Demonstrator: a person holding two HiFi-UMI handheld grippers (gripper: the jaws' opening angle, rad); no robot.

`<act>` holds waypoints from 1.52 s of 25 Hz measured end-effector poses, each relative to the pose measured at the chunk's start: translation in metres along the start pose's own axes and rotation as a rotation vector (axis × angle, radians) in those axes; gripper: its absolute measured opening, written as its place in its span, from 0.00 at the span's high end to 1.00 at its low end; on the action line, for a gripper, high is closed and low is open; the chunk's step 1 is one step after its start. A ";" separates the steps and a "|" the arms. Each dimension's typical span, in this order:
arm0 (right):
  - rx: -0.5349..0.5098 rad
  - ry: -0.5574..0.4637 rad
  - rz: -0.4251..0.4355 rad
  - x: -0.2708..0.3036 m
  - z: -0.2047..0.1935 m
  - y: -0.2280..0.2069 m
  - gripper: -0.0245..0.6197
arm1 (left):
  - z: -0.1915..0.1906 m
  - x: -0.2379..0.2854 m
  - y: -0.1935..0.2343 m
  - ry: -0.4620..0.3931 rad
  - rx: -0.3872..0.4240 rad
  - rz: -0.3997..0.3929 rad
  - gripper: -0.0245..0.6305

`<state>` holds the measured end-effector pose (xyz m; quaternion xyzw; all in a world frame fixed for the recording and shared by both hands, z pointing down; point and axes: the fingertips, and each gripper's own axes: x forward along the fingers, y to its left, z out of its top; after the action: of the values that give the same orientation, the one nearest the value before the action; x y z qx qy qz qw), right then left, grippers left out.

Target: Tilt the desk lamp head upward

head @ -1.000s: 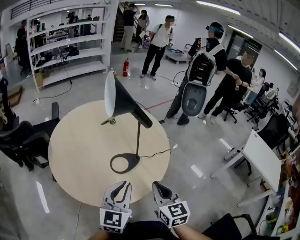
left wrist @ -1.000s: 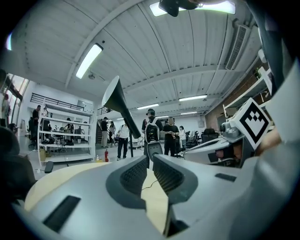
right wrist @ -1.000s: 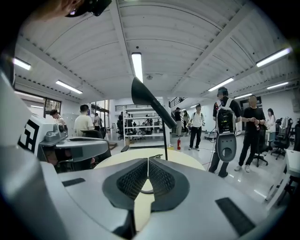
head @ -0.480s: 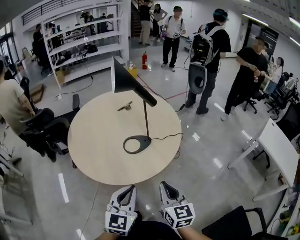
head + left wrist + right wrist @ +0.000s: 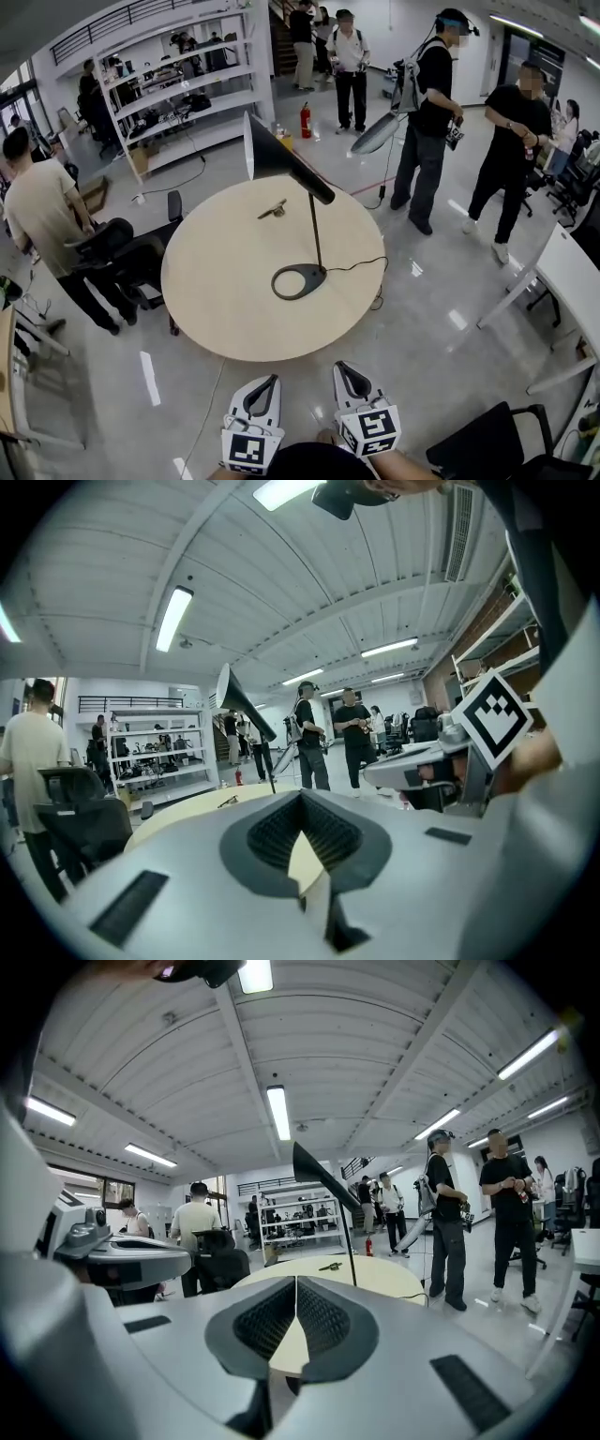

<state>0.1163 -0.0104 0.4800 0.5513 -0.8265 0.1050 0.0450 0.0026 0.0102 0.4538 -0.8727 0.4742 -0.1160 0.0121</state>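
The black desk lamp stands on the round wooden table (image 5: 225,309), its ring base (image 5: 300,281) near the table's right side. A thin stem (image 5: 316,230) rises to the cone head (image 5: 270,150), which opens to the left. Both grippers hover over the floor short of the table's near edge, well apart from the lamp. My left gripper (image 5: 262,386) is shut with nothing in it, and so is my right gripper (image 5: 349,375). The left gripper view shows my left gripper's (image 5: 302,795) tips meeting, with the lamp head (image 5: 236,696) far off. In the right gripper view my right gripper's (image 5: 296,1279) tips also meet, below the distant lamp head (image 5: 323,1178).
A small metal object (image 5: 273,210) lies on the table behind the lamp. The lamp cable (image 5: 361,266) runs off the right edge. A black office chair (image 5: 127,258) and a person (image 5: 42,220) are at the left. Several people stand beyond, by shelves (image 5: 178,89). A white desk (image 5: 572,272) is at right.
Both grippers have drawn back from the table's near edge to over the floor. The left jaws, slightly apart a second ago, are now together. The lamp has not moved on the table.
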 end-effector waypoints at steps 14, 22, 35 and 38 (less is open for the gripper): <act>-0.022 0.017 -0.058 -0.036 -0.016 0.182 0.94 | -0.043 -0.171 0.073 -0.005 -0.028 -0.047 0.89; -0.010 0.084 -0.153 -0.085 -0.053 0.248 0.94 | -0.083 -0.235 0.069 0.007 -0.056 -0.173 0.89; -0.040 0.064 -0.145 -0.165 -0.066 0.256 0.94 | -0.068 -0.278 0.003 -0.032 -0.029 -0.173 0.89; -0.039 0.052 -0.120 -0.194 -0.070 0.244 0.94 | -0.065 -0.282 -0.034 -0.026 -0.030 -0.159 0.89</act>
<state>-0.0362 0.2704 0.4807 0.5961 -0.7923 0.1002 0.0832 -0.1307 0.2688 0.4674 -0.9092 0.4047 -0.0982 -0.0040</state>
